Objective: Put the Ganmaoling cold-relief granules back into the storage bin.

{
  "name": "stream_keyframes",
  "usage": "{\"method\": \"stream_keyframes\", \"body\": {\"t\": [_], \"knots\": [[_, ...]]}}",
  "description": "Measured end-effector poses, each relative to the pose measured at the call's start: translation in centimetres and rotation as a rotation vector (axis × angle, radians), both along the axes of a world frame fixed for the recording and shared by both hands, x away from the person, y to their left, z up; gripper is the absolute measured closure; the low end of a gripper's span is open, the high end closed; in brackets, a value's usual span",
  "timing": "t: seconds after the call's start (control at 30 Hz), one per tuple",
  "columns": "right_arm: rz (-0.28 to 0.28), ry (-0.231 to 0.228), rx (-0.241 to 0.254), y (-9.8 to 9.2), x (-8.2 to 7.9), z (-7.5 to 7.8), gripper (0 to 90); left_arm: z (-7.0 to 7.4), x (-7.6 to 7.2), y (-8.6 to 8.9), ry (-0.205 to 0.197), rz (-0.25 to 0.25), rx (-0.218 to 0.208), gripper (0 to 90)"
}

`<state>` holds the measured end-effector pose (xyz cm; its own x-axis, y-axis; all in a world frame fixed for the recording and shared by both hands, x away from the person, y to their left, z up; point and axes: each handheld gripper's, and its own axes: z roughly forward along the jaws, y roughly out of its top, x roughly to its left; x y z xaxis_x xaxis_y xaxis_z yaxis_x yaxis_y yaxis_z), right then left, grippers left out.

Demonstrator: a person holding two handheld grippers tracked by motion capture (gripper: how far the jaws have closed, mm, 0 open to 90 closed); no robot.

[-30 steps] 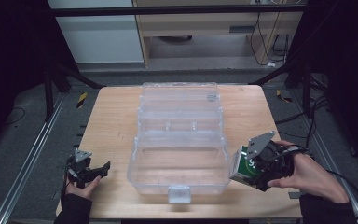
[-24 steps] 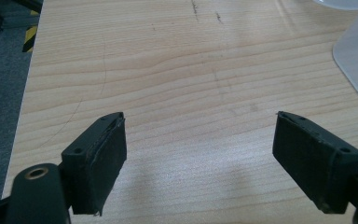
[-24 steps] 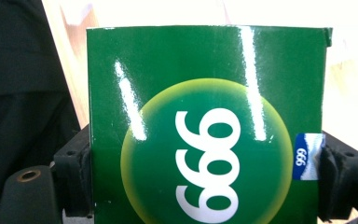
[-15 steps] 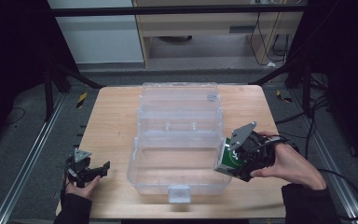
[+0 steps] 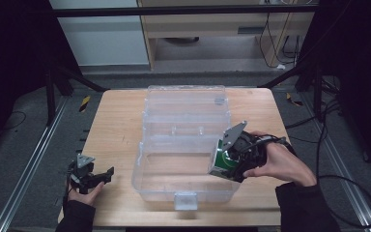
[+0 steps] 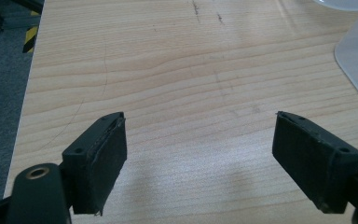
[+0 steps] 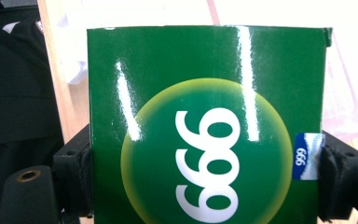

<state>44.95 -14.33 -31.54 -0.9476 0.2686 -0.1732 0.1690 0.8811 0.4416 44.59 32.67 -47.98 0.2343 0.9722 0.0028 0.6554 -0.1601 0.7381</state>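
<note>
Over the last second the right gripper (image 5: 221, 163) has carried a glossy green cardboard box printed with a yellow disc and white digits (image 5: 223, 164) from the right edge of the wooden worktop (image 5: 113, 126) inward. A second ago it hung outside the right wall of the clear plastic storage case (image 5: 183, 186); now it sits over that wall, tipped toward the open front tray. That suggests the placing step is nearly reached: the box looks about to go down into the tray, though it has not been set down or released yet.

In the right gripper view the green box (image 7: 207, 123) stands squarely between the two black jaws, which press on its left and right sides, so the tongs are clamped on it. Its printed face is turned to the camera, and a small blue label sits on its right edge against one pad.

The left gripper (image 5: 96, 176) has stayed at the worktop's near left corner, well apart from the case. In the left gripper view its jaws are spread wide with nothing between them, only bare wood below, and a rounded corner of the case (image 6: 356, 58) shows at the far right.

The case's lid lies folded back toward the worktop's far edge, and its front latch faces the near edge.
</note>
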Motion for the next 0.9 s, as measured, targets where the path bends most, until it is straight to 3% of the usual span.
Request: {"method": "stream_keyframes", "body": {"t": [0.27, 0.73, 0.9], "knots": [[0.037, 0.008, -0.034, 1.8, 0.6, -1.6, 15.9, 0.0, 0.0, 0.0, -0.001, -0.001, -0.001, 17.2], [0.092, 0.022, -0.103, 2.9, 0.7, -3.7, 15.9, 0.0, 0.0, 0.1, -0.003, -0.002, -0.003, 17.3], [0.080, 0.045, -0.093, 2.8, 0.8, -4.5, 15.9, 0.1, 0.0, 0.1, -0.004, -0.002, -0.003, 17.3]]}}
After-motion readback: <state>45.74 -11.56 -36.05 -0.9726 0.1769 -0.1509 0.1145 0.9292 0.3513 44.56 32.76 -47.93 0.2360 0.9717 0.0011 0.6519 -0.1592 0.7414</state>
